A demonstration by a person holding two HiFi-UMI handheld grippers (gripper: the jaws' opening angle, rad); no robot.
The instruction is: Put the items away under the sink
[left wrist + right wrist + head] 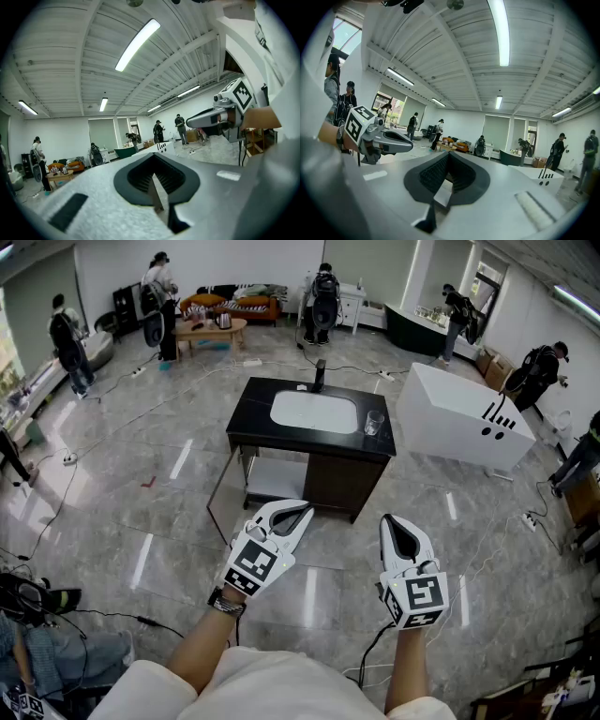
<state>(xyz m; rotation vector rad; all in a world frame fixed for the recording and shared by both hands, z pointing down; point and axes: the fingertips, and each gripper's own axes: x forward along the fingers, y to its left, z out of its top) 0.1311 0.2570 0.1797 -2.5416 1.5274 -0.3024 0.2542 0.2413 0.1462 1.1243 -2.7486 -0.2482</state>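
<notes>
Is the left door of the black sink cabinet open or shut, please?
Open: the door stands outward from the black sink cabinet, exposing a white shelf.

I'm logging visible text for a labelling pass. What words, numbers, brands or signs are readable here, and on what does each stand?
No readable words, numbers or brand names in any view.
Left gripper and right gripper: only black-and-white square marker patterns, no letters.
White block: a few black strokes and dots on its side, which don't read as text.

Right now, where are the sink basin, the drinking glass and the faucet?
sink basin (314, 412): head view, middle of the white bowl.
drinking glass (374, 423): head view, its clear wall.
faucet (320, 374): head view, dark upright body.
</notes>
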